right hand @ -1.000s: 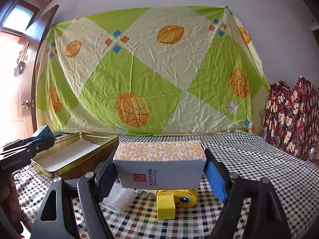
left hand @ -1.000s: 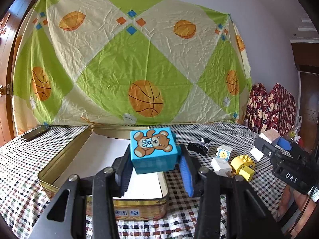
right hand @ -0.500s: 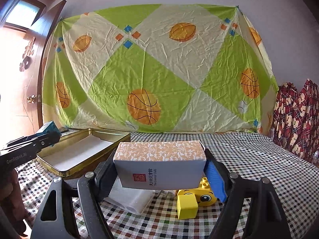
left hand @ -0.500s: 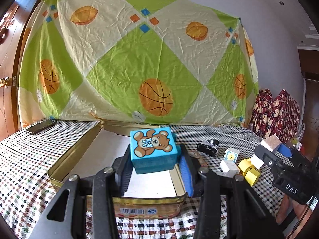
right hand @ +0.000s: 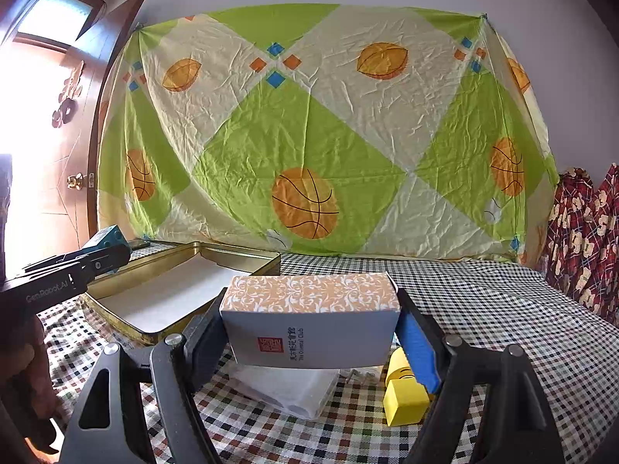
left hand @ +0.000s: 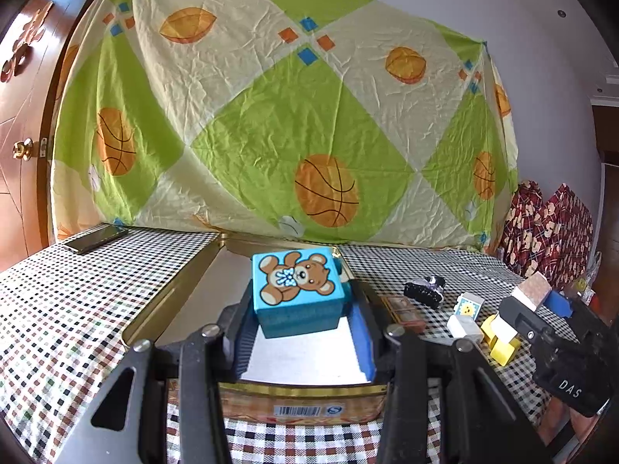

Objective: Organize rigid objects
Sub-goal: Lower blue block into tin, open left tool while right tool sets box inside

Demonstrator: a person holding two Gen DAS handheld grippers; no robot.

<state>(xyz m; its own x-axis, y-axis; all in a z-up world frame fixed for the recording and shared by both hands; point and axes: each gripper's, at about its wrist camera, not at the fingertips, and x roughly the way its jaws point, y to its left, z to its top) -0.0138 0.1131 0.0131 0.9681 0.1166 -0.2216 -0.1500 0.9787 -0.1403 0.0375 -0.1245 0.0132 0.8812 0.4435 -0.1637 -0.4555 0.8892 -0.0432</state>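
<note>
Transport step. Left gripper (left hand: 300, 332) clamps the blue bear-printed toy block (left hand: 297, 290) above the shallow gold metal tin (left hand: 170, 290); the right gripper (right hand: 309, 332) grips the grey orange-patterned cardboard box (right hand: 309, 321) right of the tin. Next: probably lower, then release inside.

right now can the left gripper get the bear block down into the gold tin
Probably yes. The left gripper, its jaws shut on the bear block, is over the gold tin, whose white floor below looks bare.
</note>
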